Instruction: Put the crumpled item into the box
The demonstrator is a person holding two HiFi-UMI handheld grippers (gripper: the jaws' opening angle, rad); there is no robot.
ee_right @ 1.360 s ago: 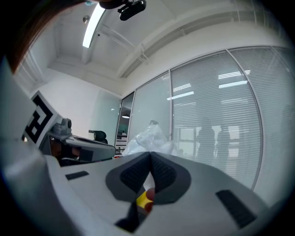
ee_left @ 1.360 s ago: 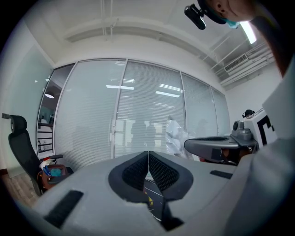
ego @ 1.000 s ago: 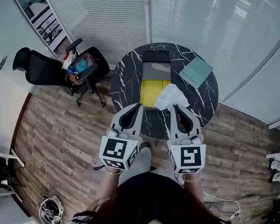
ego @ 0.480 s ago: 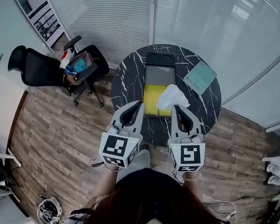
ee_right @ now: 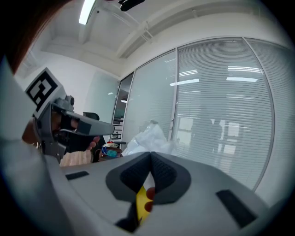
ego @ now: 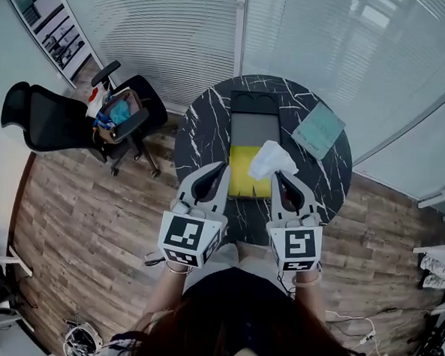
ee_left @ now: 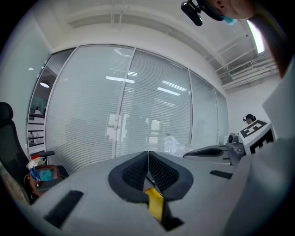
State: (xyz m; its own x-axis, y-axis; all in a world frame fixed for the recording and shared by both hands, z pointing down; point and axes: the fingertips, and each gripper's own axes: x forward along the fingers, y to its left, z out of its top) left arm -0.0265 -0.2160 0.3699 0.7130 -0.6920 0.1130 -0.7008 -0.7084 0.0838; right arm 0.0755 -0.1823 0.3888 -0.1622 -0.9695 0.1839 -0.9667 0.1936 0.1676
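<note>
Marble table (ego: 203, 127), crumpled item (ego: 271, 158) perhaps touching box (ego: 253, 130), left tongs (ego: 224, 166) and right tongs (ego: 276, 174) closed

The box (ego: 253, 130) lies open along the middle of the round table (ego: 203, 127). Its gray far half is bare, leaving room to come down from above. The crumpled white wad (ego: 271, 158) sits on the box's right rim, covering part of the yellow near half, just beyond the tip of the right gripper (ego: 277, 174), whose jaws are together. The left gripper (ego: 222, 167), jaws also together, faces open tabletop left of the box. A teal notebook (ego: 318, 130) fills the far right. A glass wall (ego: 179, 28) closes the far side.
</note>
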